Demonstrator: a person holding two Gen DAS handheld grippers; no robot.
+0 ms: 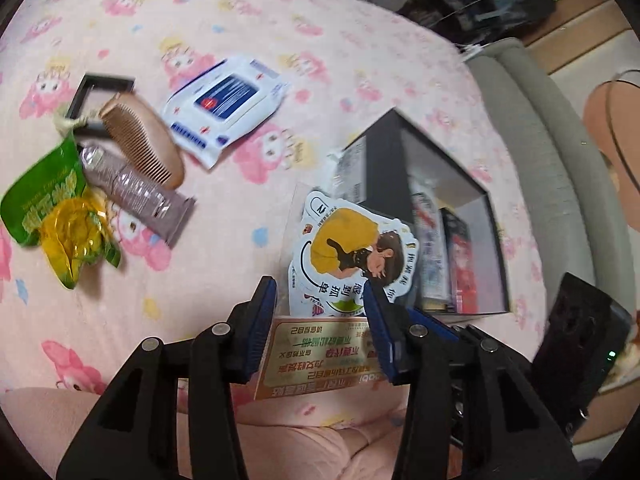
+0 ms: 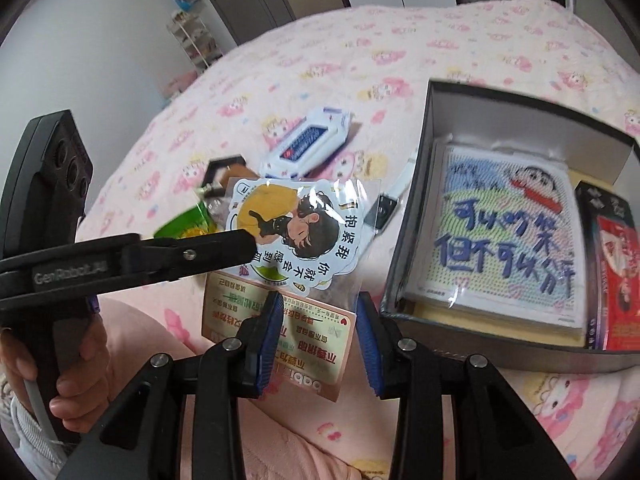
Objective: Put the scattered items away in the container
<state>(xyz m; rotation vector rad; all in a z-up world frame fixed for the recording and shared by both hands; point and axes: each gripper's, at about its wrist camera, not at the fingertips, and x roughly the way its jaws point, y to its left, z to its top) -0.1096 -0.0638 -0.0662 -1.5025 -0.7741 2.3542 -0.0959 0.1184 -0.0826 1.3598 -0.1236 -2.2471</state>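
1. Left gripper: we are pointing it steeply downward, blue pads standing on either side of a clear sticker packet, which is hanging above the bedding; whether both pads are pressing on it we cannot tell.
2. Right gripper: we are holding it angled downward, jaws narrowed on the same packet's lower card end.
3. Left hand: we are wrapping bare fingers around the black grip of the left gripper.

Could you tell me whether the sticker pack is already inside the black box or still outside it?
Outside. The sticker pack hangs above the bedsheet, left of the black box, with both the left gripper and the right gripper at it.
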